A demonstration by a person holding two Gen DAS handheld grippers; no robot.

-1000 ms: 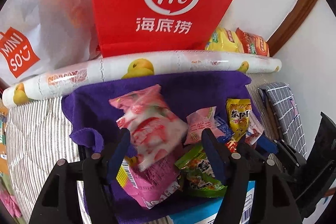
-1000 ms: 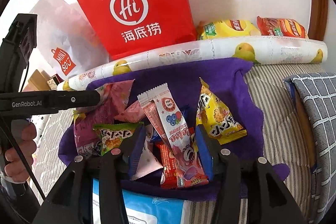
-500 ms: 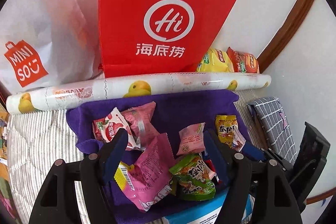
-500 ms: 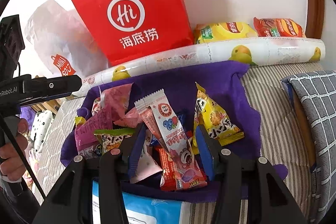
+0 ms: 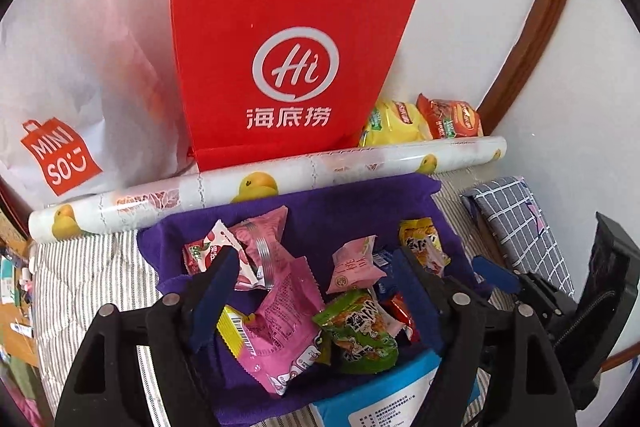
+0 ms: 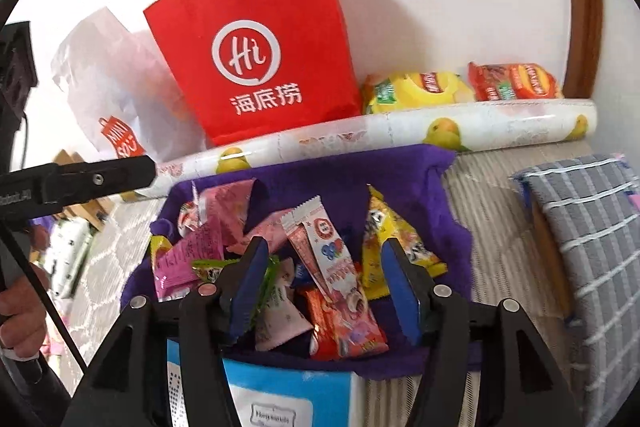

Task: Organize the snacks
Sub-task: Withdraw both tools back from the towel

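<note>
1. A white wall (image 5: 460, 7) backs the scene, with a striped bedcover (image 5: 92, 279) spread below it and a grey checked cushion (image 6: 592, 239) lying off to the right.
2. Leaning on that wall stands a red paper bag (image 5: 288, 55) with a white "Hi" logo, and beside it, to the left, a white Miniso bag (image 5: 64, 99).
3. In front of both bags lies a long roll printed with yellow fruit (image 5: 280, 179), and behind its right end sit a yellow chip bag (image 6: 416, 87) and a red chip bag (image 6: 516, 83).
4. A purple cloth (image 5: 352, 211) spreads just below the roll, and the snack pile rests on it.
5. In the pile: a pink packet (image 5: 280, 323) with a barcode, a green packet (image 5: 356, 327), a yellow triangular packet (image 6: 396, 239), and a long berry-printed sachet (image 6: 328, 259).
6. A blue-and-white box (image 6: 280, 391) pokes out under the cloth's near edge.
7. The left gripper (image 5: 316, 267) hovers over the pile, jaws spread wide, nothing held.
8. The right gripper (image 6: 324, 267) hangs likewise, jaws apart either side of the sachet, gripping nothing.
</note>
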